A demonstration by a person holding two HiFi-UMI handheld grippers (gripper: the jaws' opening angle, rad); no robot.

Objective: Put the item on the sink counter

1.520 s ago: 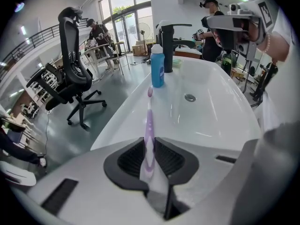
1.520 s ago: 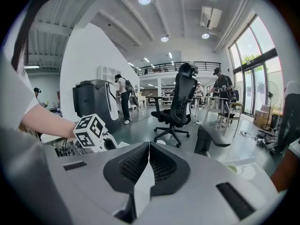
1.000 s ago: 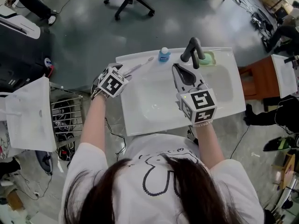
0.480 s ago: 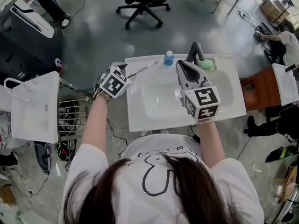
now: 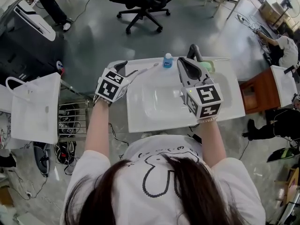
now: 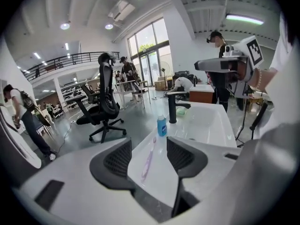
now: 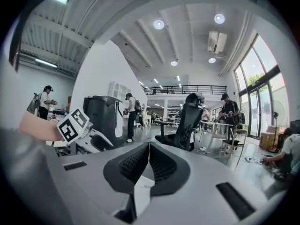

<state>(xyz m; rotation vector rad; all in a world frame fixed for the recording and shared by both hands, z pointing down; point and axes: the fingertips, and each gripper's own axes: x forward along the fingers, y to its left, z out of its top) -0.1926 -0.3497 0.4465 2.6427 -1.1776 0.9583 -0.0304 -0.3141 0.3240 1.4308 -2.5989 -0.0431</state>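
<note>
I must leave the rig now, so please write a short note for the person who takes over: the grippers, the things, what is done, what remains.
Left gripper: jaws closing, pads touch nothing; it points along the toothbrush.
Right gripper: shut, empty, over the basin near the faucet.
Toothbrush: lies flat on the sink counter, at its rear left, beside the blue bottle.
Done: the item appears placed.
Left: probably only to draw both grippers away.
</note>
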